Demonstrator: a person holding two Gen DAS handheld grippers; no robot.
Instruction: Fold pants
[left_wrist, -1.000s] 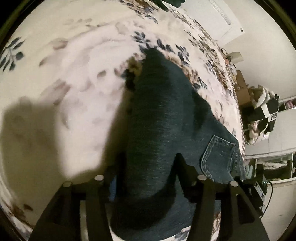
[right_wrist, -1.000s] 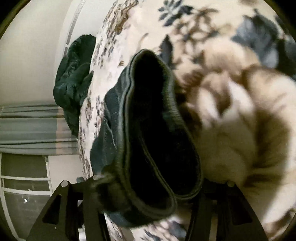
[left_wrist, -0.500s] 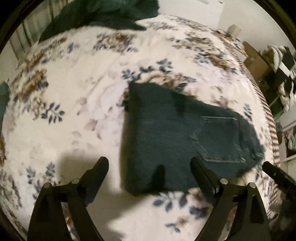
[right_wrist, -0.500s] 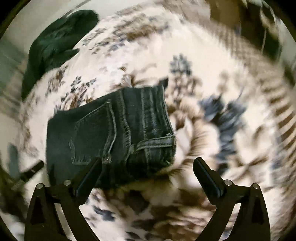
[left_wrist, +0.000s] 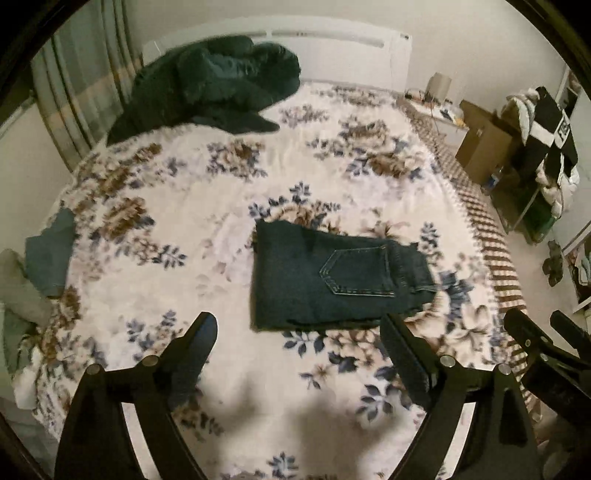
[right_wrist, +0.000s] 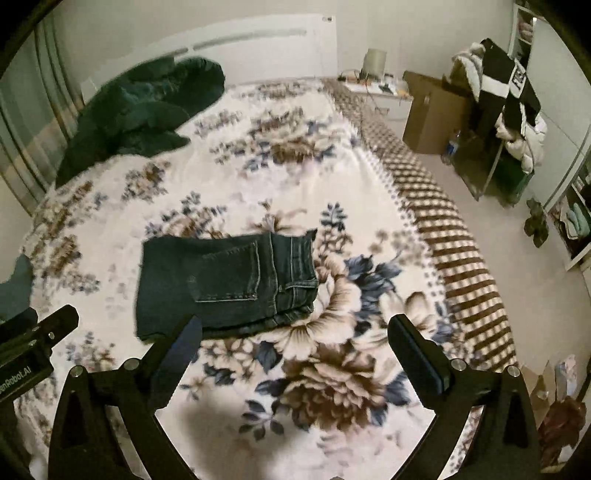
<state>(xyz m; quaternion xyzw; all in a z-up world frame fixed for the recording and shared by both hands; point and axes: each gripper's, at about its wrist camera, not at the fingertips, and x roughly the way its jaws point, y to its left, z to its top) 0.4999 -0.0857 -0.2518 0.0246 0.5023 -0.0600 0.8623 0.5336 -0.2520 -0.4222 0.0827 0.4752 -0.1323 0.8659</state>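
Note:
The dark blue jeans (left_wrist: 332, 280) lie folded into a compact rectangle on the floral blanket (left_wrist: 207, 229), back pocket up. They also show in the right wrist view (right_wrist: 229, 280). My left gripper (left_wrist: 299, 332) is open and empty, raised above the bed just short of the jeans' near edge. My right gripper (right_wrist: 295, 336) is open and empty, raised above the bed near the jeans' waistband end. The right gripper's body shows at the right edge of the left wrist view (left_wrist: 546, 350).
A dark green garment pile (left_wrist: 214, 85) lies at the head of the bed. Folded clothes (left_wrist: 48, 258) sit at the left edge. The striped bed side (right_wrist: 454, 258) drops to the floor on the right, where a cardboard box (right_wrist: 432, 114) and a clothes rack (right_wrist: 509, 107) stand.
Both grippers let go of the jeans, opened wide and pulled back and up from the bed. The jeans now lie folded flat on the blanket.

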